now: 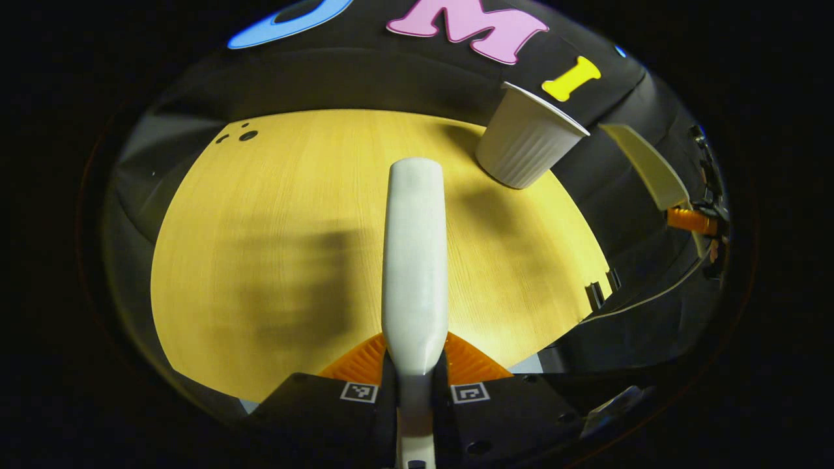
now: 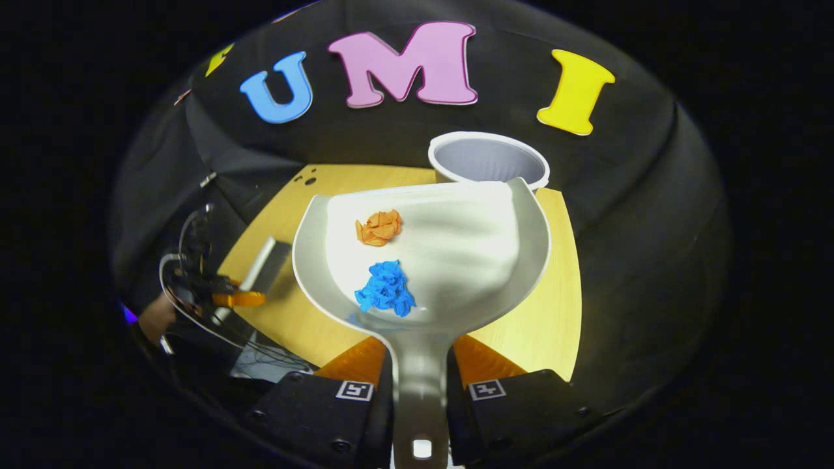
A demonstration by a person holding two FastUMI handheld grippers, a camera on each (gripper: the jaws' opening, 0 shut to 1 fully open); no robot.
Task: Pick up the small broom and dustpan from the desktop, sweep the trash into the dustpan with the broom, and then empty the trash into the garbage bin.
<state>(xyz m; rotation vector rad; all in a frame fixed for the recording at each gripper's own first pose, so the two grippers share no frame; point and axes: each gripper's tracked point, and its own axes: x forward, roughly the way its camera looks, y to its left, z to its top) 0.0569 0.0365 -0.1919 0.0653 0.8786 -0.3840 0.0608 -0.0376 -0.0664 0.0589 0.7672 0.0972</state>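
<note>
The left gripper (image 1: 415,374) has its orange ribbed fingers (image 1: 355,361) closed tight on the white plastic broom (image 1: 415,260), whose long body runs straight out from between them over the middle of the yellow wood-grain worktop (image 1: 273,260). The right gripper (image 2: 420,371) has its orange fingers (image 2: 482,361) clamped on the flat grey-white handle of the white plastic dustpan (image 2: 456,254), so the pan's wide scoop spreads directly ahead of the fingertips, held above the worktop (image 2: 554,312).

In the right gripper view, the white ribbed garbage bin (image 2: 488,159) stands at the worktop's far edge, its open mouth just beyond the dustpan's front lip. In the left gripper view the same bin (image 1: 524,146) sits near the far right edge of the worktop, with the dustpan (image 1: 648,166) off past that edge, held by the other gripper.

Inside the pan lie two crumpled paper scraps: the blue scrap (image 2: 386,288) close to the handle end, nearest the fingers, and the smaller orange scrap (image 2: 378,227) further forward, left of centre. The two are apart.
</note>
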